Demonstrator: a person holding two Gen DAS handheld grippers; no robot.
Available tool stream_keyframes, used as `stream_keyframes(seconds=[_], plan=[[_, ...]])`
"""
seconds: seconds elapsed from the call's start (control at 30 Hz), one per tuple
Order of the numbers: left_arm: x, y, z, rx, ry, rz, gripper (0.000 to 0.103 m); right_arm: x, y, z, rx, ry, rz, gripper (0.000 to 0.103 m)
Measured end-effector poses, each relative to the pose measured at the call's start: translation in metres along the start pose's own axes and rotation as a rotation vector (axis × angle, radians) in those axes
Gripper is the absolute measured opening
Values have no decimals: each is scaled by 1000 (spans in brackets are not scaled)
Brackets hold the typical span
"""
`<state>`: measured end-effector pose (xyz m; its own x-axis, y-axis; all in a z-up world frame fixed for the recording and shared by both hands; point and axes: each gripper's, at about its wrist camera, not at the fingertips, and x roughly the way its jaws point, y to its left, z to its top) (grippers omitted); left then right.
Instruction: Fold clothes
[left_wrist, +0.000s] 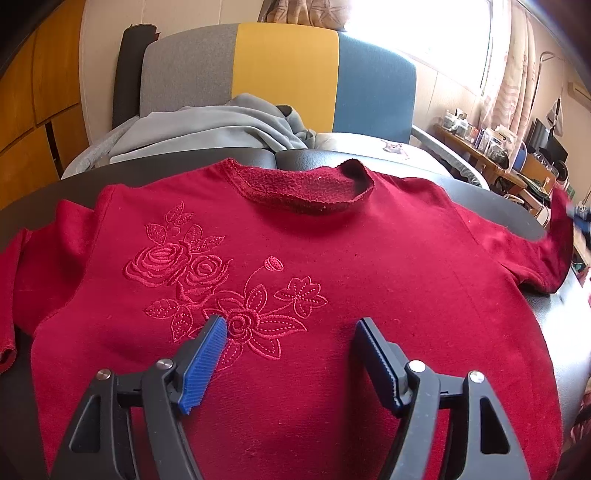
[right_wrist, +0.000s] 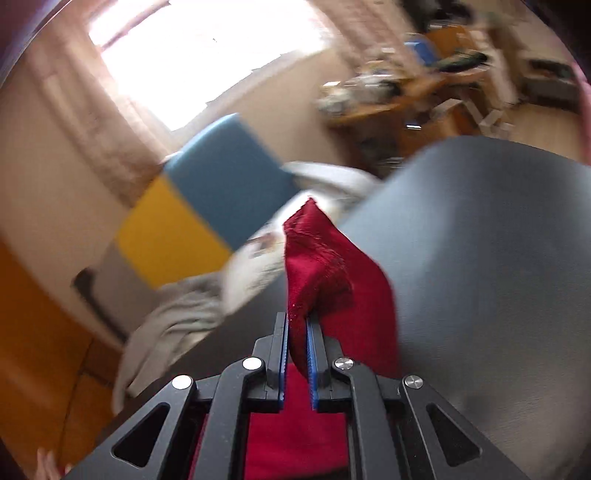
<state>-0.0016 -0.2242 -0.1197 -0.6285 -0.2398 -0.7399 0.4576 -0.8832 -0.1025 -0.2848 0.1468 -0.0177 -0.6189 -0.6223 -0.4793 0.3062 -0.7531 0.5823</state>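
Red knit fills my left view: the sweater (left_wrist: 295, 266) lies face up and spread flat on the dark table (left_wrist: 517, 218), its collar (left_wrist: 306, 188) toward the far edge and its embroidered flowers (left_wrist: 221, 288) left of centre. One sleeve (left_wrist: 22, 280) trails toward the table's left edge; the other sleeve (left_wrist: 554, 236) rises off the right edge. My left gripper (left_wrist: 291, 328) hangs over the lower chest of the sweater with its blue pads (left_wrist: 207, 358) spread wide and nothing between them. My right gripper (right_wrist: 297, 332) has its pads pressed together on a fold of the red sleeve (right_wrist: 332, 280), lifted above the table (right_wrist: 480, 258); that view is blurred. Beyond the far edge a grey garment (left_wrist: 221, 122) lies heaped on a sofa (left_wrist: 284, 66) with grey, yellow and blue panels.
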Motion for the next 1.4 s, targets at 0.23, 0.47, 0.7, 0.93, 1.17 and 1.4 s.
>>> stream_keyframes(seconds=[0.23,0.47,0.7,0.93,1.17,1.4], plan=[[-2,9,0,-41,-9,-46,73,49,165,-101,-282,195,281,9],[-6,32,-1,-158,-32,-182,73,61,226,-207,-479,352,291,31],[-9,46,1,-235,-26,-266,73,33,181,-224,-379,340,253,53],[1,37,23,-288,73,-342,71,21,123,-249,-279,325,170,62],[35,29,56,-341,209,-397,71,22,120,-251,-293,312,251,80],[51,-12,69,-207,257,-247,22,19,120,-249,-287,313,299,86]])
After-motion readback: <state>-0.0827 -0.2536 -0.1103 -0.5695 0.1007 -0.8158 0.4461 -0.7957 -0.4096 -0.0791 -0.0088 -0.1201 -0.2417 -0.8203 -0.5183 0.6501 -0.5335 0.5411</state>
